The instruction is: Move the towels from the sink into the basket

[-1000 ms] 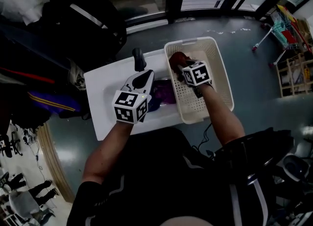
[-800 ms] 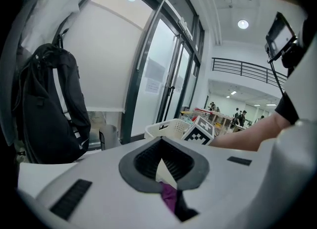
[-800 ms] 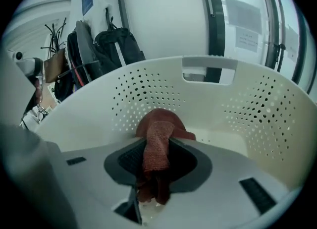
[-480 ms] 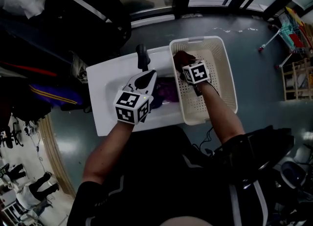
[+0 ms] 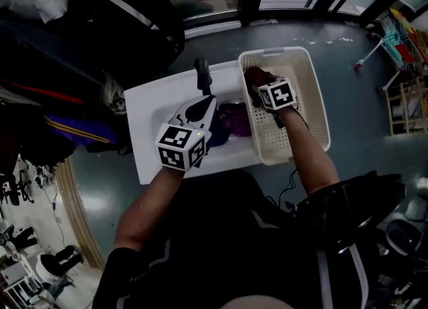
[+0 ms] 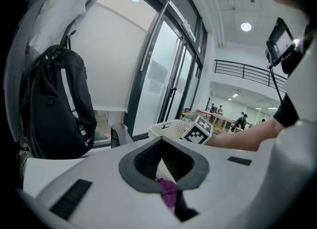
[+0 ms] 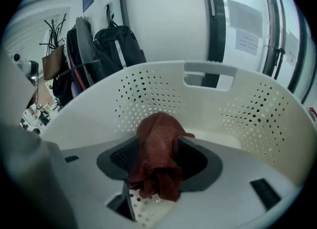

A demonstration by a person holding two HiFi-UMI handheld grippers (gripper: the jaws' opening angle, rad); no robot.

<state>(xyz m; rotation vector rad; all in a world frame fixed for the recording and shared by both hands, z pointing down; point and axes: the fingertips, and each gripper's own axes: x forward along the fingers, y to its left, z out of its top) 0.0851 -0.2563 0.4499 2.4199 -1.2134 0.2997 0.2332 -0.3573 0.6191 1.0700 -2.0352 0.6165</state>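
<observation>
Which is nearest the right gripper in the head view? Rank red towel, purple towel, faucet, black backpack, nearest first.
From the right gripper, whose jaws have just been opening:
1. red towel, between its jaws, over the basket.
2. purple towel, leftward in the sink.
3. faucet, at the sink's far edge.
4. black backpack, beyond the sink, upper left.

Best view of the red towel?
Right gripper view: red towel sits centre frame between the right gripper's jaws, which have just been opening, inside the basket. Head view shows a dark bit past the gripper; left gripper view, none.
</observation>
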